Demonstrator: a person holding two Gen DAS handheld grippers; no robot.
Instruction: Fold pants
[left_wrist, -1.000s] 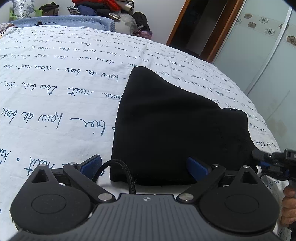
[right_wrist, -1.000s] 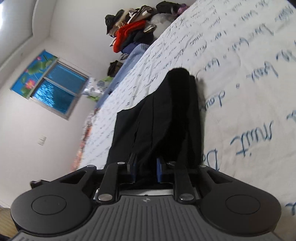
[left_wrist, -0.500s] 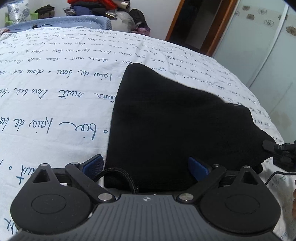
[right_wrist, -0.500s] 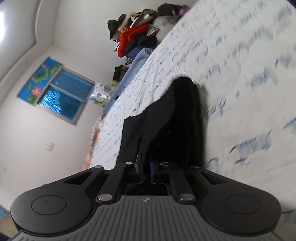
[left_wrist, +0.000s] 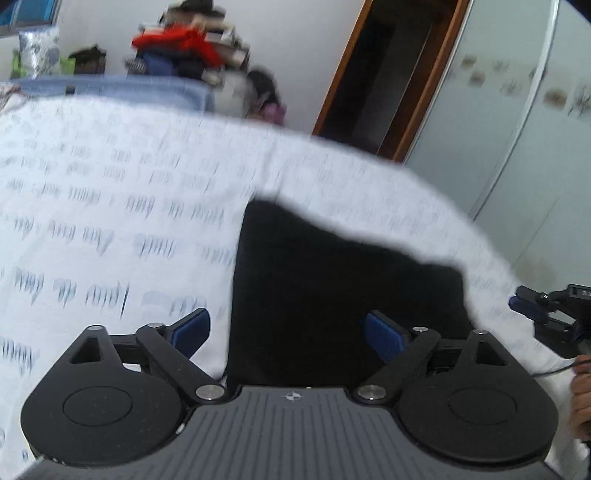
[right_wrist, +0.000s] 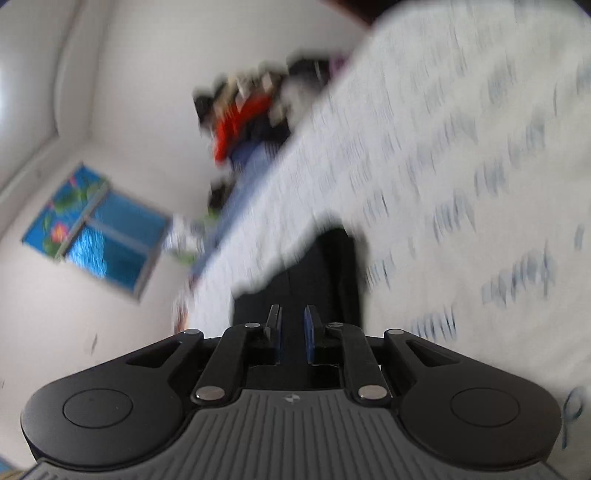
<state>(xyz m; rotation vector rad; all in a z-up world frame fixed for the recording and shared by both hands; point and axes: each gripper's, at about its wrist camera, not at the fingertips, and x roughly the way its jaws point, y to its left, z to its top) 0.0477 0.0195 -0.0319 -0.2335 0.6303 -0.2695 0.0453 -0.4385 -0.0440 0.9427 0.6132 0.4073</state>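
The black pants (left_wrist: 332, 288) lie folded into a compact dark shape on the white bedsheet with blue script (left_wrist: 110, 206). My left gripper (left_wrist: 288, 332) is open, its blue pads wide apart at the near edge of the pants, holding nothing. In the right wrist view the pants (right_wrist: 332, 266) are a narrow dark strip just ahead of my right gripper (right_wrist: 292, 332), whose jaws are nearly together with a small gap; nothing shows between them. The right gripper also shows in the left wrist view (left_wrist: 546, 314), off the pants' right edge. Both views are motion-blurred.
A heap of clothes (left_wrist: 184, 51) sits beyond the far end of the bed. A dark doorway (left_wrist: 388, 74) and pale wardrobe doors (left_wrist: 517, 129) stand at the right. A blue window (right_wrist: 99, 236) is on the left wall in the right wrist view.
Both grippers have pulled back and tilted up from the pants. The right gripper, shut on the pants' edge a second ago, now has no cloth between its jaws. The left stayed open.
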